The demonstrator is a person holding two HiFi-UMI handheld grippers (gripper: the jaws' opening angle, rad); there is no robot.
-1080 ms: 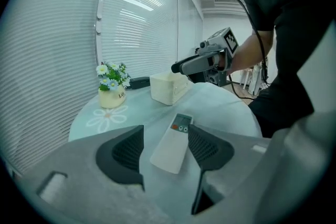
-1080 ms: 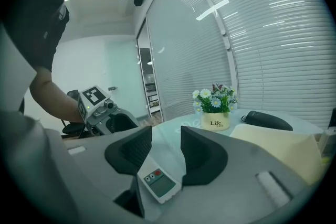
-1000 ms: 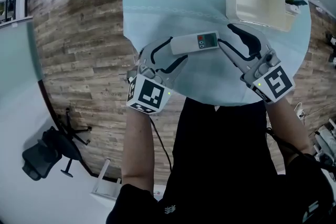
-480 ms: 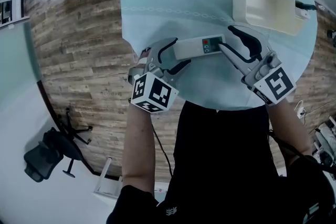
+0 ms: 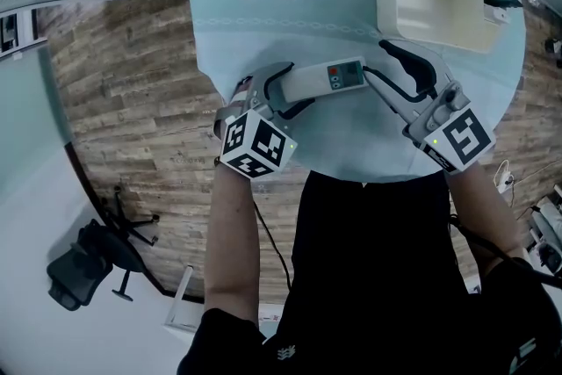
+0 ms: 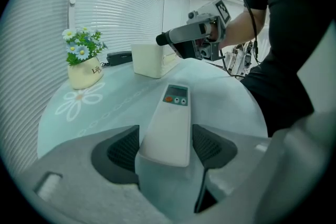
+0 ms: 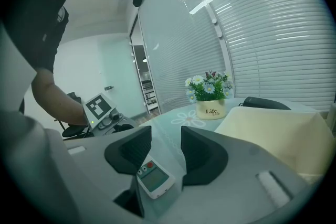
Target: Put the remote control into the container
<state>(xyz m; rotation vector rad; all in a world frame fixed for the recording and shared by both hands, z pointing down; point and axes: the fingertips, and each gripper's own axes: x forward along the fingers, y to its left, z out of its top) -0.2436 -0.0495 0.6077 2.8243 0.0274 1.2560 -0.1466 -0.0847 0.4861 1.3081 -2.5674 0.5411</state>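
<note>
The left tool (image 5: 295,87) has just been opening and sits loose around the remote control (image 5: 320,79) on the worktop (image 5: 263,22). The right tool (image 5: 376,61) is loose too.

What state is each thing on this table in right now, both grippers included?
remote control: lying flat on the table, buttons up, outside the container.
container: upright, open-topped, looks empty.
left gripper: open, jaws have just been opening; remote control between them, not clamped.
right gripper: open, gripping nothing, above the remote control's button end.
flower pot: upright.
</note>
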